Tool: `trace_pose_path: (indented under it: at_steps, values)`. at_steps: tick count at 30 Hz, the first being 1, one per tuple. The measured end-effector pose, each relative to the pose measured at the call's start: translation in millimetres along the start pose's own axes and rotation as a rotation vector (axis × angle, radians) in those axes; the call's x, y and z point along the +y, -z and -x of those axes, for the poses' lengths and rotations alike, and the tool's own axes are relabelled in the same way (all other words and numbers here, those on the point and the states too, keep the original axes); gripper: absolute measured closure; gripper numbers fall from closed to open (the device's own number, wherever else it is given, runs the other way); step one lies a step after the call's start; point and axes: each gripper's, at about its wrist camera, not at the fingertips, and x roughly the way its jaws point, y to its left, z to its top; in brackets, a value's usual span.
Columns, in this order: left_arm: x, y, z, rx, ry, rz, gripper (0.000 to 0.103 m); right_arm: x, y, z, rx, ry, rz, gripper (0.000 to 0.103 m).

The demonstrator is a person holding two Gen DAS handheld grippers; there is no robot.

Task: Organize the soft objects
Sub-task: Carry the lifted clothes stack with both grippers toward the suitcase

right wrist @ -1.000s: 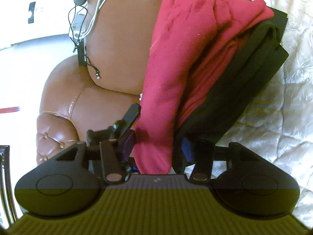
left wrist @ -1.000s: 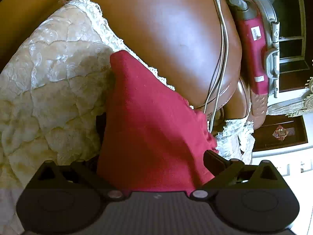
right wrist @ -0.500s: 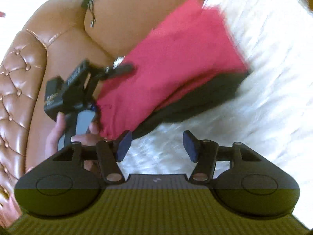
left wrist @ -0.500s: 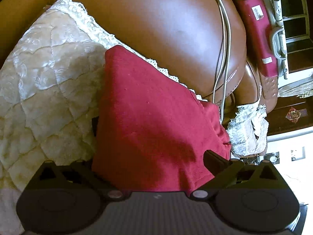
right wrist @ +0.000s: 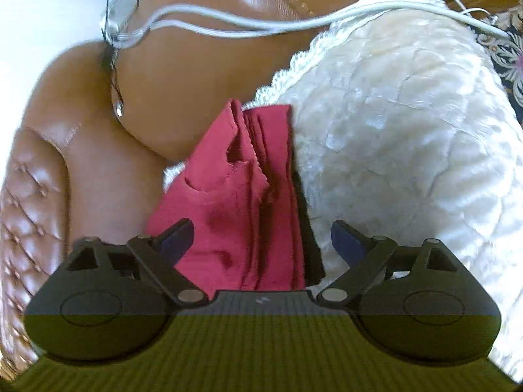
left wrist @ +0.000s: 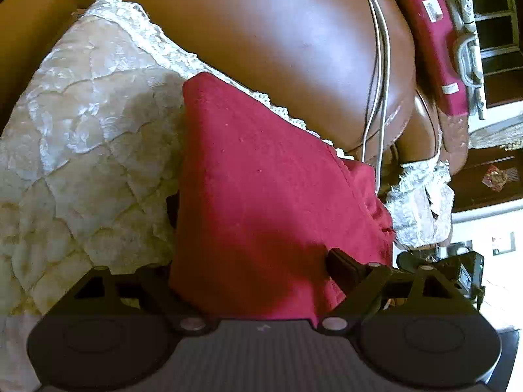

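Left wrist view, left gripper (left wrist: 258, 261) jaws clamped on red cloth (left wrist: 268, 196), right gripper (right wrist: 261, 238) jaws apart, labels unreadable

Right claw (right wrist: 261, 238) gapes wide around folded red cloth (right wrist: 242, 202) beside white quilt (right wrist: 392, 124).
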Motion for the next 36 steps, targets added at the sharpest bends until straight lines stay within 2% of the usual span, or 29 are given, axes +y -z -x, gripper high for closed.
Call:
trace_pose_path:
  at_steps: [9,11,15,17,19,21,24,25,30,32,34,36]
  values:
    - [-0.7,-5.1,-3.9,0.022,0.038,-0.012,0.001,2.2,-8.7,-21.9,0.097,-0.079,0.088,0.002]
    - [1.3,-5.6,-3.2,0.025,0.047,-0.007,0.001,1.9,-9.7,-27.1,0.134,-0.124,0.074,0.002]
    - [3.7,-5.1,-3.1,0.025,0.059,-0.005,0.001,14.1,-5.8,-41.4,0.206,-0.135,0.115,0.002]
    - [2.7,-5.7,-3.8,0.030,0.056,-0.011,0.002,14.7,-1.7,-45.2,0.247,-0.184,0.097,0.002]
    - [1.3,-6.3,-3.6,0.037,0.043,-0.024,0.005,19.1,2.1,-47.8,0.255,-0.193,0.100,0.002]
    - [2.9,-7.4,-1.6,0.040,0.035,-0.012,0.009,14.7,-0.2,-47.7,0.227,-0.218,0.044,0.003]
    - [9.0,-10.6,0.5,0.043,0.054,0.025,0.011,-8.4,-6.6,-42.0,0.160,-0.306,-0.122,0.008]
    - [11.5,-11.3,0.9,0.043,0.067,0.034,0.011,-17.0,-7.2,-39.6,0.140,-0.326,-0.182,0.014]
    - [15.5,-11.2,-2.3,0.036,0.088,0.048,0.011,-16.0,-9.8,-41.6,0.134,-0.208,-0.264,0.035]
    - [9.3,-8.1,-3.3,0.026,0.050,0.012,0.018,-10.2,-9.8,-44.9,0.132,-0.167,-0.260,0.038]
    - [5.6,-5.8,-0.6,0.017,0.020,0.002,0.037,-2.3,-6.9,-43.4,0.128,-0.136,-0.207,0.042]
    - [2.5,-3.9,2.7,0.008,-0.007,-0.001,0.049,4.7,-2.2,-39.3,0.117,-0.107,-0.137,0.043]
